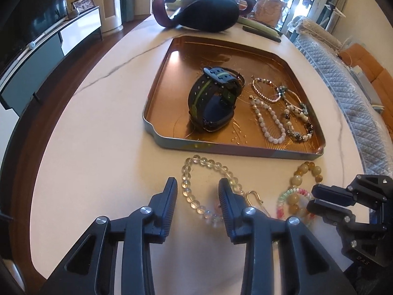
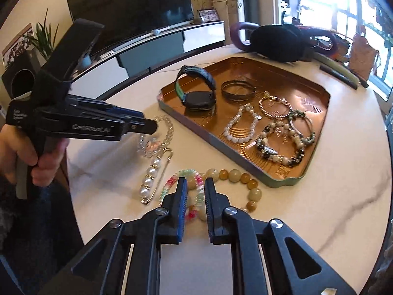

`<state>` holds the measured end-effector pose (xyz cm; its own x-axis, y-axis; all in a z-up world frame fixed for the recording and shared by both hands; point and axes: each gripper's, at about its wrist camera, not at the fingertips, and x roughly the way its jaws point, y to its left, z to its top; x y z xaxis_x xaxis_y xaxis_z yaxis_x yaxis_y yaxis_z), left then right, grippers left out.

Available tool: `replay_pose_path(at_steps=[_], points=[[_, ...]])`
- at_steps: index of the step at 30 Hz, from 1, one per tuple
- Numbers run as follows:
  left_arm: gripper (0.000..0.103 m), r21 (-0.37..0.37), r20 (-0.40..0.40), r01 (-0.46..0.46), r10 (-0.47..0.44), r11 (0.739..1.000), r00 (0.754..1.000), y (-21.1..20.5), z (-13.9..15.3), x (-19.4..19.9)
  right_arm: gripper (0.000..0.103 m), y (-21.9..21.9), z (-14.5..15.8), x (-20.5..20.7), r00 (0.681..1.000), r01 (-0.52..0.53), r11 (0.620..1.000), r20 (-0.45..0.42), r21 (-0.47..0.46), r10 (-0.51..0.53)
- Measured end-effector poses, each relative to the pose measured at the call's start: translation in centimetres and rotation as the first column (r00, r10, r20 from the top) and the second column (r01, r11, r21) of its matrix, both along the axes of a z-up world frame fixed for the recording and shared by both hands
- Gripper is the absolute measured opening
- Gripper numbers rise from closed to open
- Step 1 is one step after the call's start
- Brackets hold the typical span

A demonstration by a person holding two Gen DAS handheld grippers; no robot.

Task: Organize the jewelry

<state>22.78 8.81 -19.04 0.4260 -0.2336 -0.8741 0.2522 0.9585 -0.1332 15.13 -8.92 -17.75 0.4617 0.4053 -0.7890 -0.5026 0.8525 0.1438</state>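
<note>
A copper tray (image 1: 157, 93) (image 2: 316, 83) on the white marble table holds a dark watch (image 1: 211, 103) (image 2: 196, 91), a metal bangle (image 2: 237, 89) and several bead bracelets (image 1: 277, 115) (image 2: 277, 130). On the table in front of the tray lie a clear bead bracelet (image 1: 194, 191) (image 2: 169, 125), a pearl pin (image 2: 149, 182), a pink-green bracelet (image 1: 285, 196) (image 2: 169, 184) and a yellow jade bracelet (image 1: 304, 172) (image 2: 245, 179). My left gripper (image 1: 197, 189) (image 2: 152, 125) is open over the clear bracelet. My right gripper (image 2: 196, 184) (image 1: 312, 198) is partly open, its jaws around the pink-green bracelet's band.
A black bag (image 1: 208, 12) (image 2: 277, 41) with purple handles and a dark stick (image 2: 339, 76) lie on the table behind the tray. A TV cabinet (image 1: 49, 49) stands to the left. A quilted sofa (image 1: 343, 86) runs along the right.
</note>
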Motion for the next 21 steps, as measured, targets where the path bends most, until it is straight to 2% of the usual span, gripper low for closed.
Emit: replay_pose_path(at_steps=[5, 6, 7, 8, 10, 19, 21], points=[[0.035, 0.022, 0.033, -0.003, 0.003, 1.0, 0.999, -0.5, -0.4, -0.1, 0.013, 0.2, -0.6, 0.2, 1.0, 0.009, 0.999, -0.007, -0.042, -0.01], [0.032, 0.033, 0.042, -0.007, 0.006, 0.999, 0.999, -0.6, -0.5, -0.2, 0.013, 0.0, -0.7, 0.2, 1.0, 0.009, 0.999, -0.014, -0.04, -0.009], [0.026, 0.046, 0.051, -0.004, 0.002, 0.999, 0.999, -0.8, -0.5, -0.2, 0.013, 0.0, -0.8, 0.3, 1.0, 0.007, 0.999, -0.021, -0.035, -0.007], [0.008, 0.042, 0.053, 0.002, -0.004, 0.999, 0.999, -0.8, -0.5, -0.2, 0.01, 0.0, -0.8, 0.3, 1.0, 0.005, 0.999, -0.022, -0.034, -0.006], [0.008, -0.041, 0.026, 0.007, -0.006, 0.999, 1.0, -0.6, -0.6, 0.0, 0.008, 0.1, -0.6, 0.1, 1.0, 0.001, 0.999, -0.017, -0.041, -0.002], [0.008, -0.01, 0.142, 0.059, -0.057, 0.998, 0.988, -1.7, 2.2, -1.6, 0.006, 0.1, 2.0, -1.0, 0.997, -0.023, 1.0, 0.076, 0.003, 0.023], [0.008, -0.039, 0.155, 0.063, -0.056, 0.997, 0.986, -1.8, 2.6, -1.6, 0.006, 0.0, 2.1, -1.0, 0.997, -0.026, 1.0, 0.074, 0.013, 0.025]])
